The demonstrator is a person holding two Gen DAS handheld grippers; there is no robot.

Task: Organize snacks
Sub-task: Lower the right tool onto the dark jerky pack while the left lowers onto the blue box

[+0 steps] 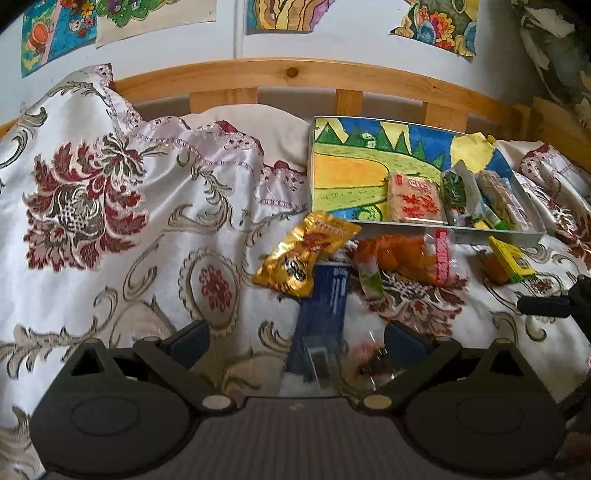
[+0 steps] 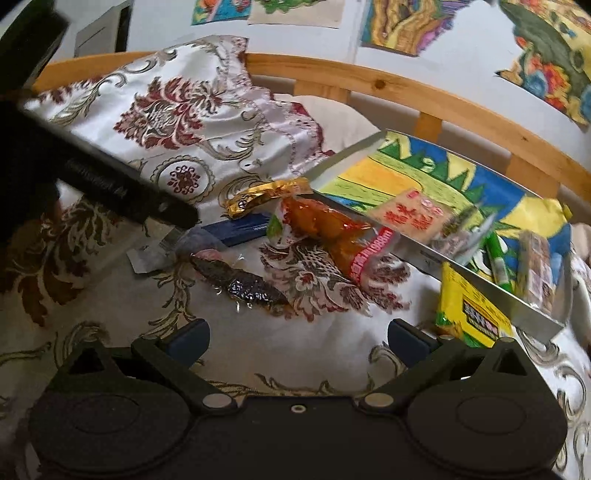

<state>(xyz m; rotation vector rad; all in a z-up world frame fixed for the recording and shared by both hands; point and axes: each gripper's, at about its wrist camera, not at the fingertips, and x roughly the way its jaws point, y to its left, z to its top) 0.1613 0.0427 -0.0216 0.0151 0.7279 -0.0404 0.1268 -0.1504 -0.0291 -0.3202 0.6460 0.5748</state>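
Orange and gold wrappers lay scattered on the bed: I saw the orange snack packet [image 1: 400, 256] resting on the bedspread [image 1: 110, 221] just in front of the tray [image 1: 413, 226], with the gold snack bag [image 1: 301, 254] touching its left side and a dark blue packet [image 1: 327, 302] partly under the gold one. A yellow packet [image 2: 467, 314] leaned against the tray's near wall to the right. Inside the tray, which was lined with a bright crayon drawing, sat a pale packet with red print [image 1: 415, 199] and a few more wrapped snacks beside it, too blurred to name. My left claw [image 1: 297, 343] hung wide open over a clear wrapper with a dark snack [image 2: 240, 282], gripping nothing. My right claw [image 2: 299, 341] was also spread open and empty, low above the bedspread. Behind the tray ran a wooden bed frame [image 1: 295, 74], with drawings [image 1: 284, 14] on the wall.
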